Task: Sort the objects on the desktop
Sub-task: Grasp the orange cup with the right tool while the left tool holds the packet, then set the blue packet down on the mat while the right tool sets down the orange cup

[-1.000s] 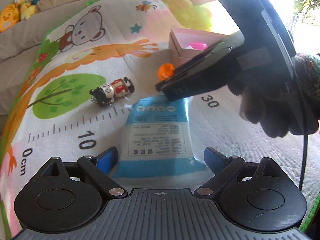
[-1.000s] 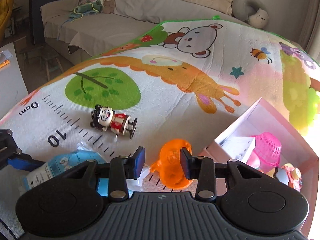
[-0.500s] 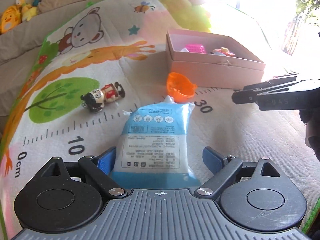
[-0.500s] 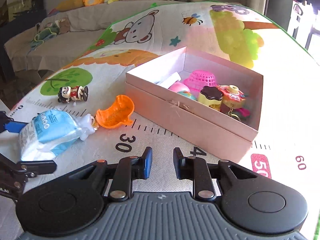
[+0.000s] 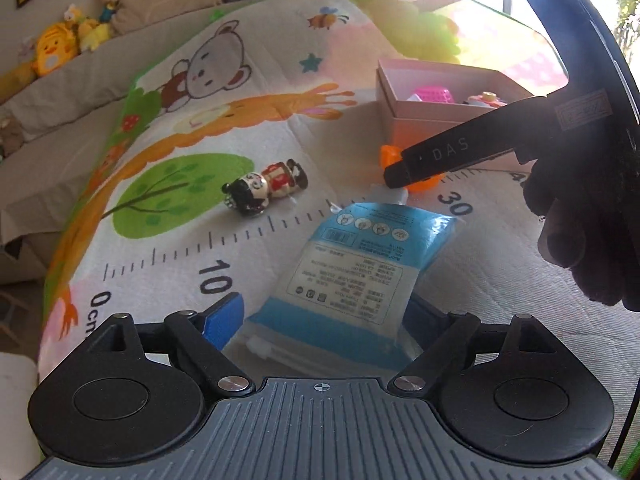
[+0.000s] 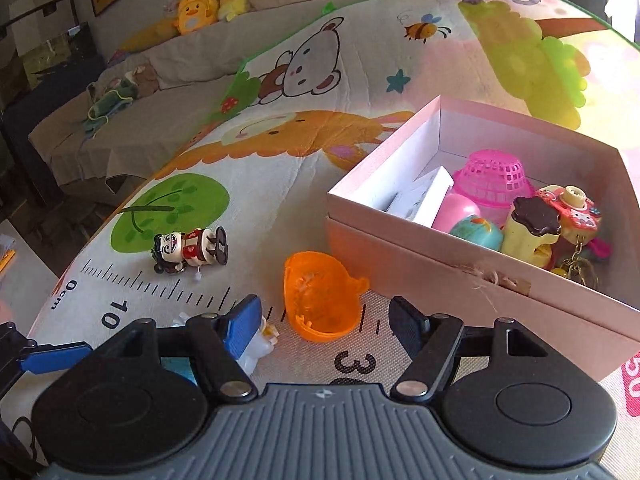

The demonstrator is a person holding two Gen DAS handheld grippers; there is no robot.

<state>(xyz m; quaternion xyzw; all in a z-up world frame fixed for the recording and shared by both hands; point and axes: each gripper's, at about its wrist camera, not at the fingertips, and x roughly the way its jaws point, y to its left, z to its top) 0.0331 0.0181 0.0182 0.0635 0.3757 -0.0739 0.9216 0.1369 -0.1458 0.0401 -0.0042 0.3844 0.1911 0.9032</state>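
Observation:
A blue and white packet [image 5: 352, 272] lies on the play mat between the fingers of my left gripper [image 5: 328, 312], and both pads touch its sides. An orange plastic shell [image 6: 320, 296] lies hollow side up near the packet's far end. My right gripper [image 6: 326, 320] straddles the shell; its jaws are opening and touch nothing. Seen from the left wrist, a right gripper finger [image 5: 440, 156] covers most of the orange shell [image 5: 430, 184]. A small wind-up figure [image 6: 188, 248] lies on its side by the ruler print.
An open pink box [image 6: 440, 264] at the right holds a pink basket, a keyring and several other small toys. A gloved hand [image 5: 580, 240] grips the right gripper. A grey sofa [image 6: 120, 120] with plush toys runs behind the mat.
The right gripper drew back to the right with narrow jaws, then returned over the orange shell with jaws spread wide. The packet's far end has turned to the right. The left jaws have narrowed slightly.

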